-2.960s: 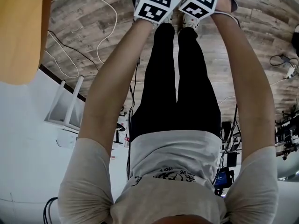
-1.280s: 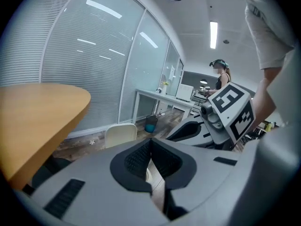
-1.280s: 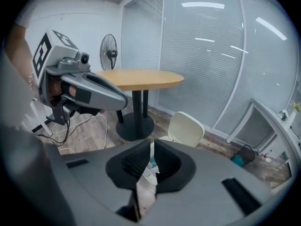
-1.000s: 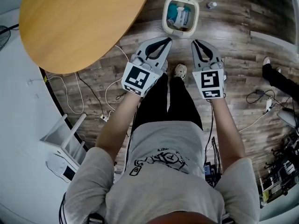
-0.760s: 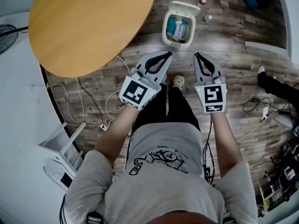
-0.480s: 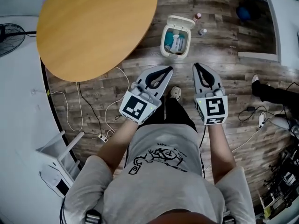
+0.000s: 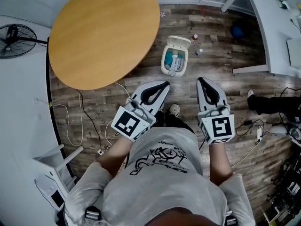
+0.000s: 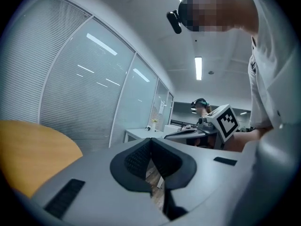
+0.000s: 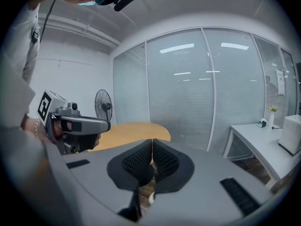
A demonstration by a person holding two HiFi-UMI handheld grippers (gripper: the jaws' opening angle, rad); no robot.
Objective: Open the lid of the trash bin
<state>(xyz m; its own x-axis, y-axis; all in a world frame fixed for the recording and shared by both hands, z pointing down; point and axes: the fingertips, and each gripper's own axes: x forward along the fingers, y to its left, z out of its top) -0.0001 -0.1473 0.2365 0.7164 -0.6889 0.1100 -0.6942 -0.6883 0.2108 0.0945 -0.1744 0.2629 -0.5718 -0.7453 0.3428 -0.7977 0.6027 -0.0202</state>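
Observation:
A small white trash bin (image 7: 165,66) stands on the wood floor beyond the person's feet. Its lid (image 7: 179,41) is tipped up on the far side, and blue and white rubbish shows inside. In the head view my left gripper (image 7: 166,84) is held in the air short of the bin, pointing at it, with its jaws together and nothing in them. To its right my right gripper (image 7: 201,80) is level with it, also shut and empty. In the left gripper view the left gripper (image 8: 150,140) has its pads touching. The right gripper view shows the right gripper (image 9: 152,141) the same way. Neither gripper view shows the bin.
A round wooden table (image 7: 106,32) stands left of the bin. Two small bottles (image 7: 194,37) lie on the floor just right of it. Cables (image 7: 89,121) trail over the floor at left, near a fan (image 7: 14,34) and a white chair (image 7: 51,168). White desks (image 7: 277,27) stand at right.
The arms have come up from hanging down over the legs to point both grippers at the bin. The head view has pulled back, so the bin looks smaller. Both grippers stay shut.

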